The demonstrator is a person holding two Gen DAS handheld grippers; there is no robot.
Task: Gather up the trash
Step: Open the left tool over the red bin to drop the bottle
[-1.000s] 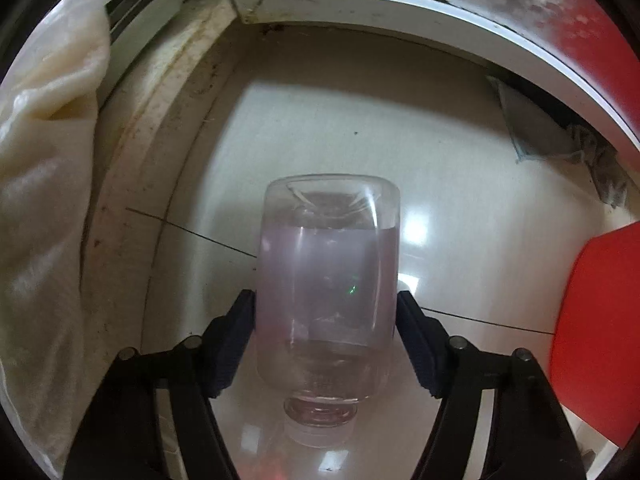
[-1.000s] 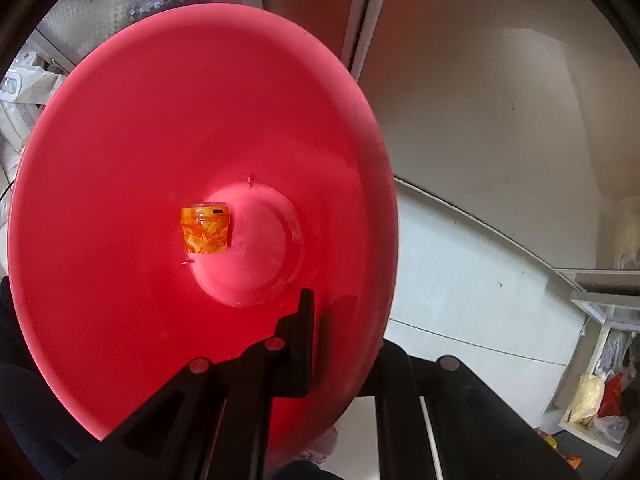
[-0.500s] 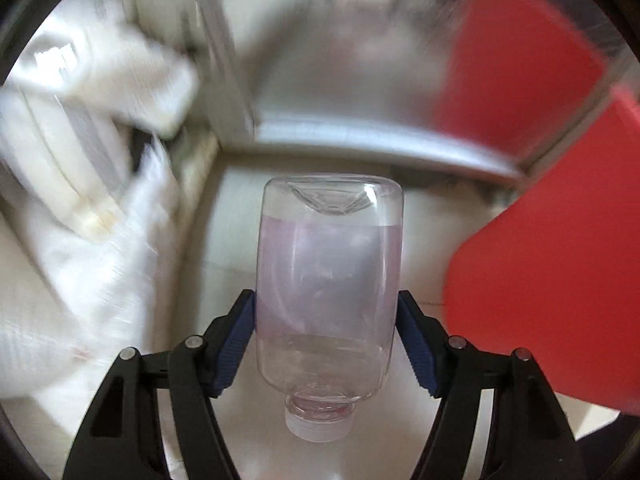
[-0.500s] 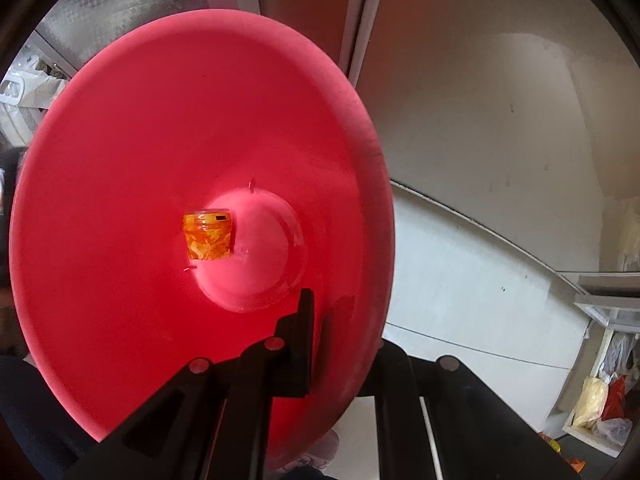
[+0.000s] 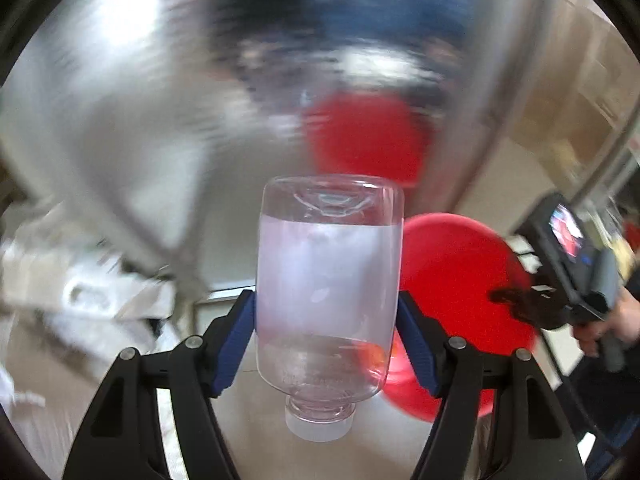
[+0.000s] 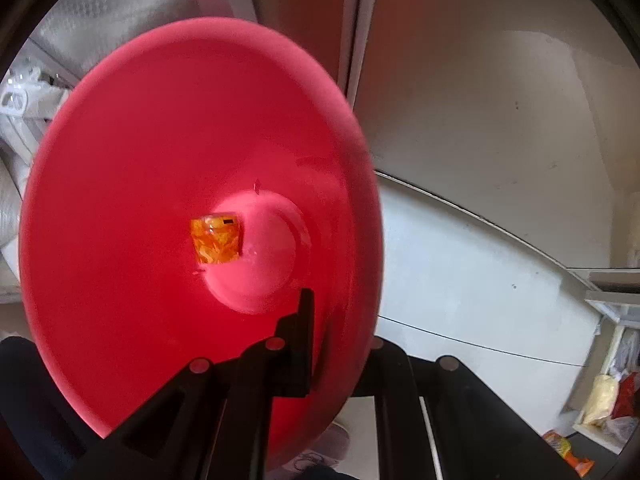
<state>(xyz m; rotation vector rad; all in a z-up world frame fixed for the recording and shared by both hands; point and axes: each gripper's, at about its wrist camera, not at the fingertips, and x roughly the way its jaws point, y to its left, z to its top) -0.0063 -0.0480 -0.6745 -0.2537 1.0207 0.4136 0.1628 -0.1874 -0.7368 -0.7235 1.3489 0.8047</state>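
My left gripper is shut on a clear plastic bottle, cap end toward the camera, held up in the air. Behind it to the right is the red plastic basin, with the right gripper's body clamped on its rim. In the right wrist view my right gripper is shut on the rim of the red basin, which is tilted toward the camera. An orange wrapper lies at the basin's bottom.
A reflective metal door or wall fills the blurred background of the left view, showing a red reflection. White bags lie at the left. In the right view, pale floor tiles and a shelf with bags sit at the right.
My left gripper has swung up and to the right with the bottle, from facing the floor to facing the basin and the right hand. The basin has shifted slightly right in the right view.
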